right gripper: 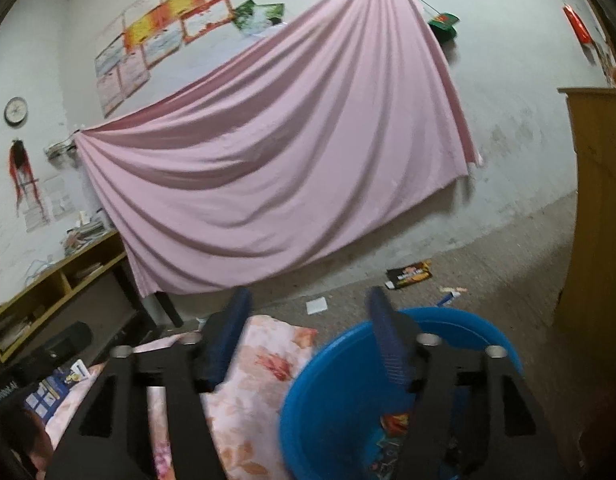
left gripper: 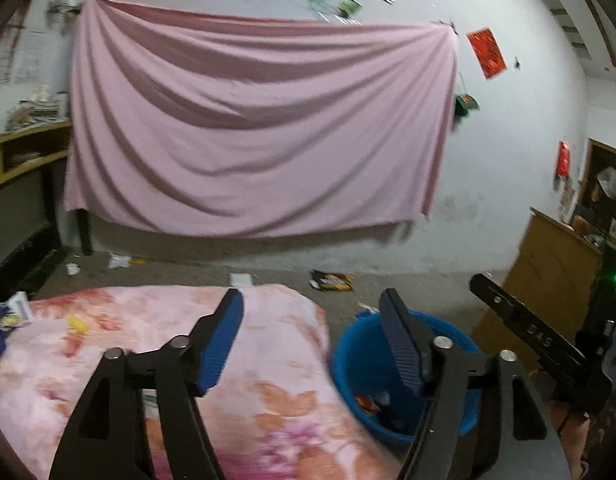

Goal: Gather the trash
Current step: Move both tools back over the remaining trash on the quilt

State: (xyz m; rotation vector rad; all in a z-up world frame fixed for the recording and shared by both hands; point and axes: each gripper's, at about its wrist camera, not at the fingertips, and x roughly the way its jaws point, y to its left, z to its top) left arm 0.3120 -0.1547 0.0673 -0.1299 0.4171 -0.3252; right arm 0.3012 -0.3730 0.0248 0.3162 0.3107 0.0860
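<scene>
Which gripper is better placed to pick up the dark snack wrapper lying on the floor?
Probably the right gripper: open, empty, nearer the dark snack wrapper. The left gripper is over the bed.

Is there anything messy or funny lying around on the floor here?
Yes. A black-and-orange snack wrapper lies on the grey floor near the wall, with a white paper scrap and a small tube close by. They are litter outside the blue plastic bucket.

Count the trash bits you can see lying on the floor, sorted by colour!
White scraps: 3
Black-and-orange wrappers: 1
Blue-and-white tubes: 1
Total: 5
</scene>
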